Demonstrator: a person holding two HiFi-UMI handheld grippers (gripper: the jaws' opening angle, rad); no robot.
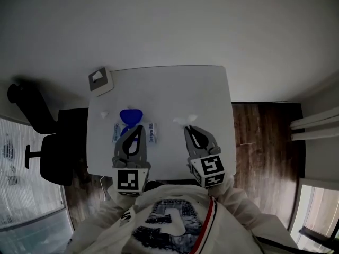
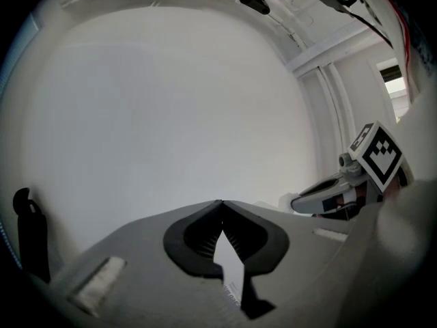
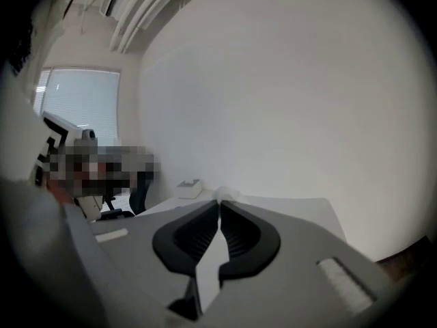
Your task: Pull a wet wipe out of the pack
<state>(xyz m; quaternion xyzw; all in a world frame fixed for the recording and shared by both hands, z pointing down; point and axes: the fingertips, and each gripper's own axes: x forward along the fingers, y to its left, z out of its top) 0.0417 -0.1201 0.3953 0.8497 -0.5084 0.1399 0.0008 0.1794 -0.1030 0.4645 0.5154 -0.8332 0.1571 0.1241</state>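
The white table [image 1: 212, 89] is cut off at its near edge by the person's chest and both grippers. On the table's left half lies the pack [image 1: 153, 134], white with a raised blue lid [image 1: 130, 115]. The left gripper [image 1: 141, 127] covers much of the pack in the head view. Its jaws are drawn together with nothing between them, and whether they touch the pack cannot be told. The right gripper [image 1: 186, 128] hangs over the table's middle, near its front edge. Its jaws are pinched onto the wet wipe [image 1: 184, 120], a small crumpled white tuft that pokes just past the tips. The wet wipe sits well apart from the pack and barely stands out against the tabletop. A grey box [image 1: 100, 80] sits on the table's far left corner. The pack bears blue lettering, too small to read.
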